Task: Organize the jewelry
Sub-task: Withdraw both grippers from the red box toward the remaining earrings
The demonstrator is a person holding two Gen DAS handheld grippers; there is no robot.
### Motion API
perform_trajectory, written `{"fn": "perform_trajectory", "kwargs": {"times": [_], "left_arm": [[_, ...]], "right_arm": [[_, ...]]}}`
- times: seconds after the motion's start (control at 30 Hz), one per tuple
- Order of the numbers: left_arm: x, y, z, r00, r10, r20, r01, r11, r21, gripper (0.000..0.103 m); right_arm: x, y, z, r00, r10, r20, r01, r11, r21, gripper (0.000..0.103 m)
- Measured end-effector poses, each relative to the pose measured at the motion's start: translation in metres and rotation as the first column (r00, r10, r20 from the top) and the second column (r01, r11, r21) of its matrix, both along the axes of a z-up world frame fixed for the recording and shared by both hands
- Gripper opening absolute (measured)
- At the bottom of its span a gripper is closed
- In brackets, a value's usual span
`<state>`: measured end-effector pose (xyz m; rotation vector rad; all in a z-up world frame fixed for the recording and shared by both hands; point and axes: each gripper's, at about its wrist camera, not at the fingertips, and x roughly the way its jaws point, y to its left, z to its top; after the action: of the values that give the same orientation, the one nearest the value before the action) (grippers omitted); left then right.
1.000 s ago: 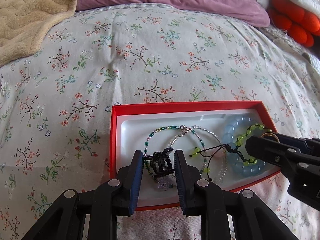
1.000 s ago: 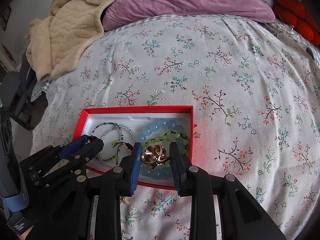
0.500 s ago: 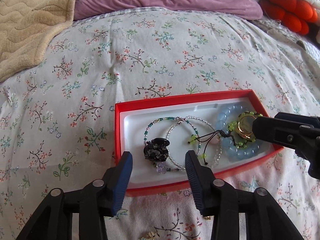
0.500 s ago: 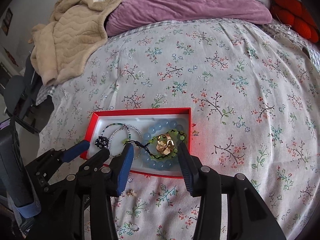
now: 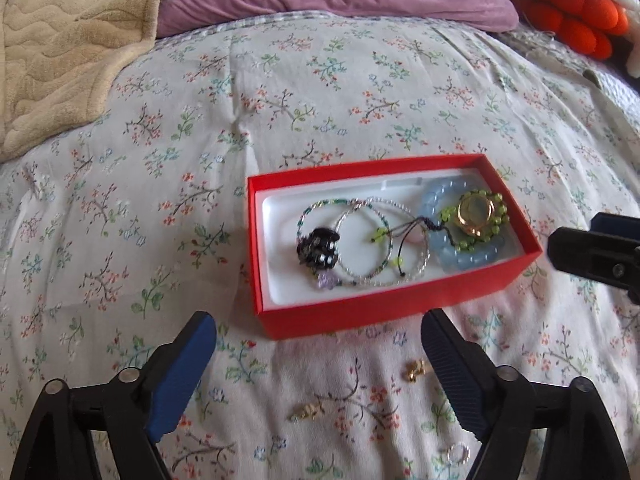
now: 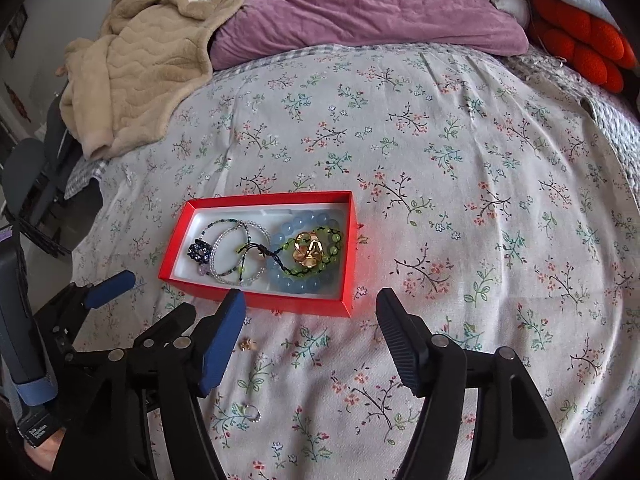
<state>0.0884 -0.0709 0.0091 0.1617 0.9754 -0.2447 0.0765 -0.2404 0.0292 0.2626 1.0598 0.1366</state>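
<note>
A red box [image 5: 376, 312] with a white lining sits on the floral bedspread; it also shows in the right wrist view [image 6: 280, 300]. Inside lie a black beaded piece [image 5: 318, 249], thin beaded bracelets [image 5: 362, 240], a blue bead bracelet [image 5: 468, 258], a green bead bracelet [image 5: 486, 234] and a gold flower piece [image 5: 474, 214] [image 6: 308, 250]. My left gripper [image 5: 316, 368] is open and empty, just in front of the box. My right gripper [image 6: 310, 330] is open and empty, near the box's front right corner. Two small gold pieces [image 5: 416, 370] [image 5: 308, 410] and a silver ring [image 5: 458, 453] lie loose on the bedspread.
A beige blanket [image 6: 136, 80] lies at the back left, a purple pillow [image 6: 360, 12] at the back and an orange plush item [image 6: 580, 44] at the back right. The bed's left edge drops off beside a dark chair [image 6: 32, 184].
Both grippers opened and pulled back from the box. The left let go of the black beaded piece and the right let go of the gold flower piece; both now lie in the box.
</note>
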Motion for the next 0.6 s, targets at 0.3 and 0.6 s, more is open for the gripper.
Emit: {"fn": "perform_trajectory", "kwargs": {"times": [0.3,0.6], "left_arm": [[-0.027,0.017,-0.002,0.995,-0.024,-0.092,0.018,0.998,-0.063,0.094],[-0.049,0.022,-0.005,0.995,-0.043,-0.09,0.044,0.999,0.01,0.102]], "right_arm": [[-0.029,-0.003,-0.005,0.999,0.002,-0.05,-0.005,0.998,-0.057,0.077],[-0.055,0.011,-0.018,0.995,0.035,-0.097,-0.043,0.996,-0.081,0.078]]}}
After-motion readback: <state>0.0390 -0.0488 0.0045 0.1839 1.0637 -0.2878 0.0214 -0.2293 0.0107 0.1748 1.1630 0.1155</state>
